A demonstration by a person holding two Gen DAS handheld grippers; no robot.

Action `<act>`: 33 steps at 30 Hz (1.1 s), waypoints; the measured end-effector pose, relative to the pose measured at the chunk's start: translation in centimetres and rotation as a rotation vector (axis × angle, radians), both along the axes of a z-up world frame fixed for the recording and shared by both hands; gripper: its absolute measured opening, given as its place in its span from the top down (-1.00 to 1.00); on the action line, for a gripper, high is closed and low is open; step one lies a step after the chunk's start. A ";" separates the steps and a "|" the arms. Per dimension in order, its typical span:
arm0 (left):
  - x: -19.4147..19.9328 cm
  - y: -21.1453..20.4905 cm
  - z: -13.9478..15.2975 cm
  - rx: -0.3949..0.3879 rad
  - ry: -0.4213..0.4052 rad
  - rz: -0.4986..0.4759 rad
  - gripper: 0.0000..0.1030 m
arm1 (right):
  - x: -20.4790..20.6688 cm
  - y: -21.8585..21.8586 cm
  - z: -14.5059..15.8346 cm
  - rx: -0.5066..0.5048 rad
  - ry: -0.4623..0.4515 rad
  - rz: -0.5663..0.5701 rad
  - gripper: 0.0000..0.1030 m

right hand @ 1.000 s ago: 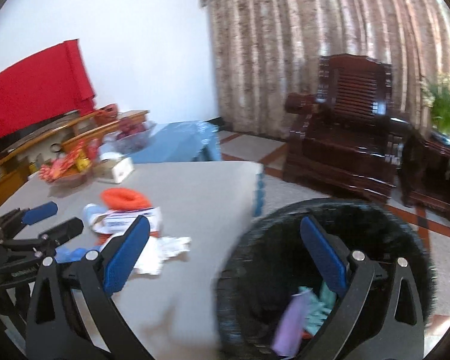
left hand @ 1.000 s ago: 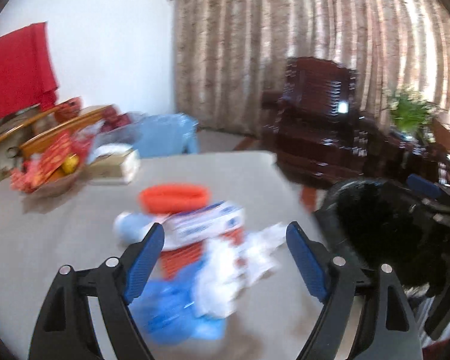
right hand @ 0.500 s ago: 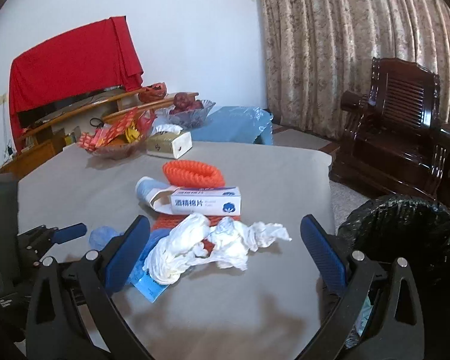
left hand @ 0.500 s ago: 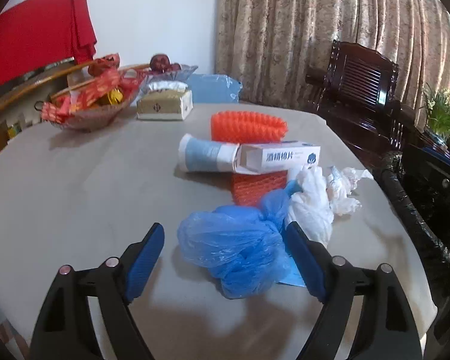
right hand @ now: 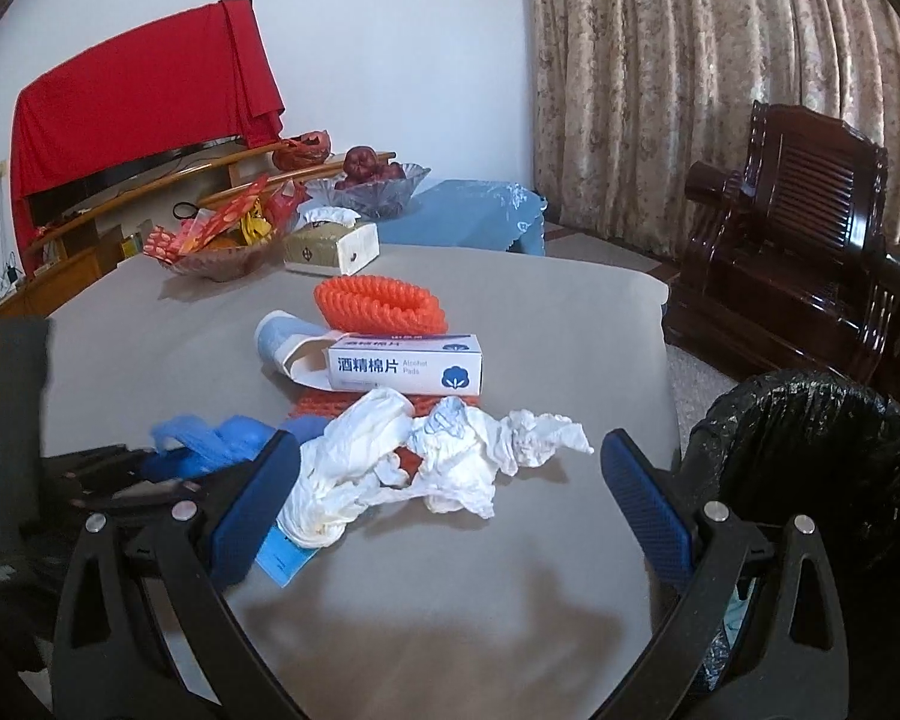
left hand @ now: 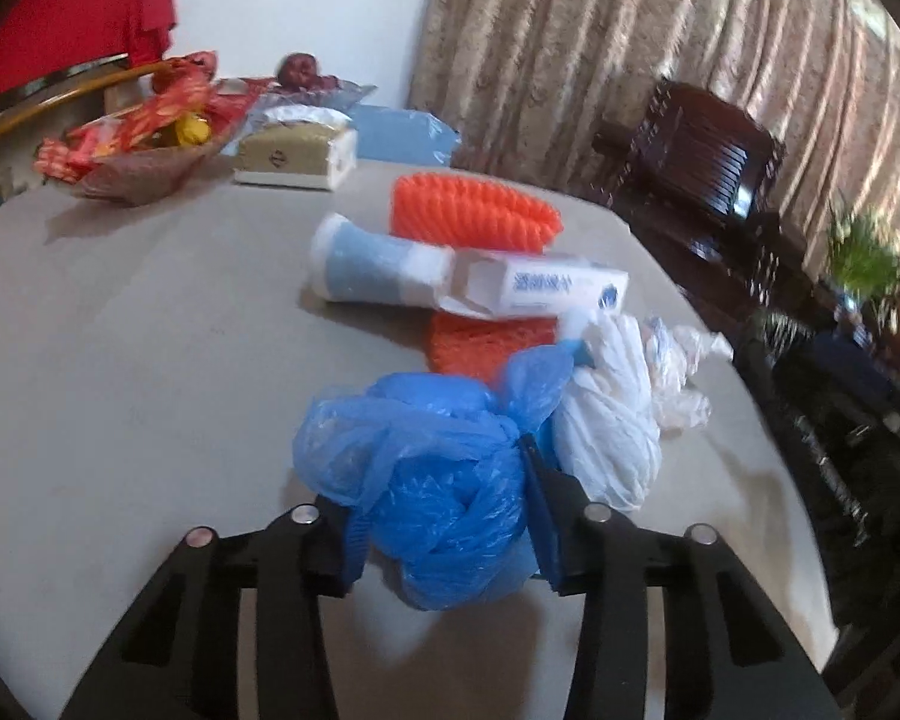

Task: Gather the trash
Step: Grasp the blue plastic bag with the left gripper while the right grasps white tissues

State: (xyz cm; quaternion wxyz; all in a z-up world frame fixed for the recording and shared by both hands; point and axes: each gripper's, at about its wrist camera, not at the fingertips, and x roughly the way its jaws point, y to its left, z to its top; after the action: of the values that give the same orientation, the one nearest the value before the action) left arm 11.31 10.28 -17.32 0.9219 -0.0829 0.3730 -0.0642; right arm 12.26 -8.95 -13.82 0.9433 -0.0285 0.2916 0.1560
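Left tongs [left hand: 444, 516] have just been closing and now pinch the blue plastic bag [left hand: 432, 474] on the tabletop [left hand: 120, 360]. Right tongs [right hand: 444, 498] stand spread around crumpled white tissue [right hand: 450, 462]; behind lie an alcohol-pad box [right hand: 405, 363] and orange netting [right hand: 381, 303], with the black-lined bin [right hand: 822, 468] beside the tabletop.

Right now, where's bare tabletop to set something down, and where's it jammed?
Free: the grey table right of the orange mesh, out to its far corner; the wide stretch left of the blue bag; the near strip below the white tissues. Crowded: the centre pile around the alcohol pad box.
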 end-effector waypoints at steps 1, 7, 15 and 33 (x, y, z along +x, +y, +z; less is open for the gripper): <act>-0.4 0.6 0.6 -0.005 -0.015 0.016 0.17 | 0.1 0.1 0.0 0.001 0.000 0.000 -0.89; -1.5 2.9 2.6 0.026 -0.054 0.077 0.17 | 0.7 1.8 -0.7 0.013 0.014 0.020 -0.89; -1.5 4.2 2.2 0.073 -0.054 0.128 0.16 | 2.6 4.9 -2.5 -0.020 0.056 0.055 -0.64; -1.2 3.7 3.2 0.068 -0.079 0.121 0.15 | 2.3 6.4 -2.4 -0.029 0.134 0.198 0.51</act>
State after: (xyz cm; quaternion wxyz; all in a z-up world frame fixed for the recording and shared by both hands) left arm 10.06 13.99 -14.15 0.9404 -0.0713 0.3325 0.0014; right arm 14.57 -2.60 -16.24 0.9012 -0.0604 0.3520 0.2456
